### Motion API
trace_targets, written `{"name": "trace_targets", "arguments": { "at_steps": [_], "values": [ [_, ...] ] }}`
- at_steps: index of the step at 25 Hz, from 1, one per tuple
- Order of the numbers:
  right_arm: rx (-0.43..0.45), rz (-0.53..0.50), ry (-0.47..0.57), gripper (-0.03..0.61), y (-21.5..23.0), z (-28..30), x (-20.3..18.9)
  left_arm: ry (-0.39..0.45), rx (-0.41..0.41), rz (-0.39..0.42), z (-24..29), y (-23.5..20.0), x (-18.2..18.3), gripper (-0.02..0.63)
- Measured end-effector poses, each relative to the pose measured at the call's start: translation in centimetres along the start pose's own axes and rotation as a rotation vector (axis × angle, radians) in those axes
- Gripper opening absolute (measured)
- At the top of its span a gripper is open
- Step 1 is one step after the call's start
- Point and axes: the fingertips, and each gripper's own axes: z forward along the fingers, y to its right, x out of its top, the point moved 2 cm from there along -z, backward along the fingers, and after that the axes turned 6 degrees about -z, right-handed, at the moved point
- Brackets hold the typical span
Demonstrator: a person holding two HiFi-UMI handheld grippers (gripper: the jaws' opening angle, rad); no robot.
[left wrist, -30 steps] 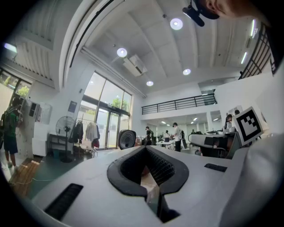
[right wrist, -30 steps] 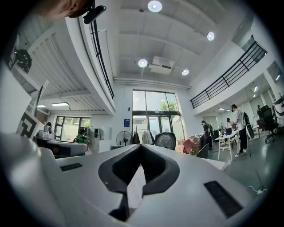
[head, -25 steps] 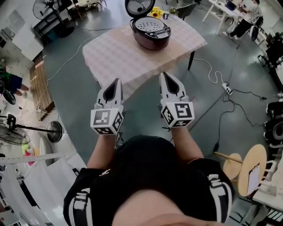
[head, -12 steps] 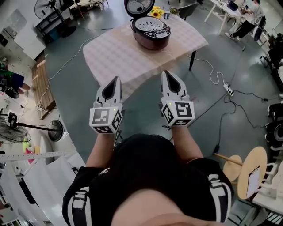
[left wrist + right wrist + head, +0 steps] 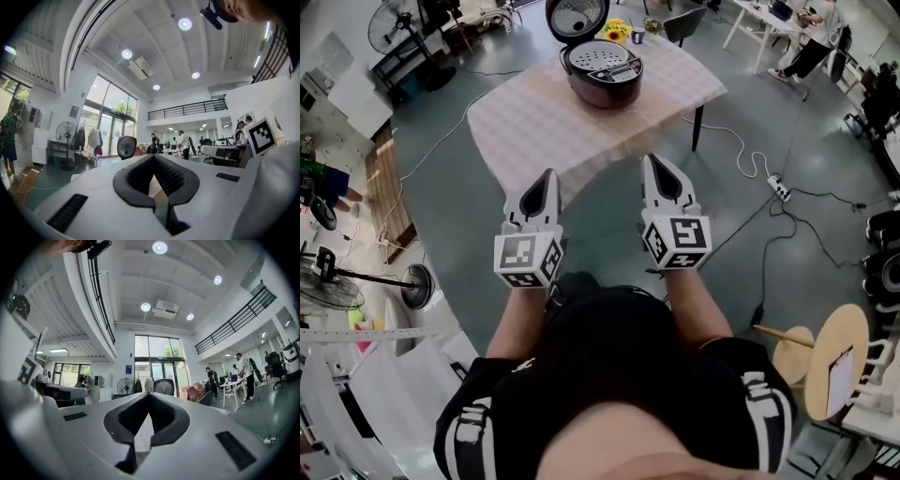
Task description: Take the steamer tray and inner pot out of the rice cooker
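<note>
At left, the left tongs (image 5: 549, 174) are pressed together, empty, short of the counter (image 5: 525, 122). Centre: the rice cooker (image 5: 602, 75) stands on the counter's far side, lid raised (steamer tray (image 5: 598, 56) seated inside). The right tongs (image 5: 652, 161) are likewise closed, empty.

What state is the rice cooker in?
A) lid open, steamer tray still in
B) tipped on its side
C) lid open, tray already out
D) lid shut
A: the rice cooker stands upright on the table with its lid raised, and the perforated steamer tray sits in its mouth.
</note>
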Motion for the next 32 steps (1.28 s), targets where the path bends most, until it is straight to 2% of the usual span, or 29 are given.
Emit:
{"name": "trace_targets", "arguments": {
  "at_steps": [14, 20, 25, 32],
  "values": [
    [-0.039, -0.004, 0.009, 0.0, 3.4, -3.5, -0.1, -0.003, -0.084, 0.034, 2.1, 5.1, -0.5, 0.003],
    [-0.076, 0.006, 0.031, 0.0, 5.5, -3.3, -0.7, 0.007, -0.114, 0.081, 3.6, 6.1, -0.8, 0.003],
    [-0.082, 0.007, 0.031, 0.0, 6.4, -0.5, -1.5, -0.003, -0.118, 0.104, 6.2, 4.8, -1.6, 0.003],
    [-0.07, -0.001, -0.007, 0.0, 7.7, 6.6, -4.1, -0.033, -0.101, 0.054, 12.4, 0.2, -3.6, 0.003]
  ]
}}
